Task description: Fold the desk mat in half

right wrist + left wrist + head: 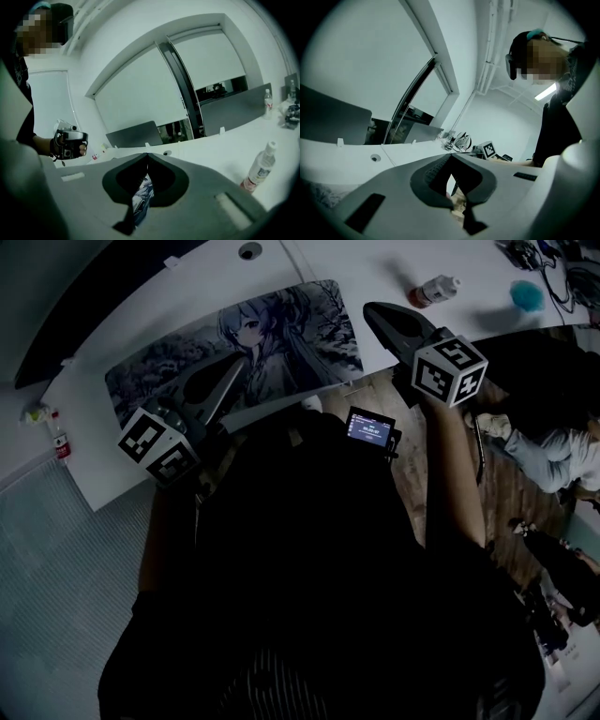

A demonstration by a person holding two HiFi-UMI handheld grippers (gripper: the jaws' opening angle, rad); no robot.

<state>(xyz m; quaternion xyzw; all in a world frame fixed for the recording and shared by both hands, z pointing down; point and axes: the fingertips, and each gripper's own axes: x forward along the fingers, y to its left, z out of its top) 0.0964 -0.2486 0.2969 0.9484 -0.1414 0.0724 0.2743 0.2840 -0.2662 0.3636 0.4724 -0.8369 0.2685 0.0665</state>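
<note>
The desk mat, printed with an anime figure, lies flat and unfolded on the white desk. My left gripper hovers over the mat's near edge, left of its middle, and its jaws meet at the tips with nothing between them. My right gripper hangs at the mat's right end by the near corner. It is shut and empty. In the right gripper view, a strip of the mat shows below through the gap behind the tips.
A bottle with a red label lies right of the mat, with a blue object and cables beyond it. A cable grommet sits behind the mat. Another person sits on the floor at the right.
</note>
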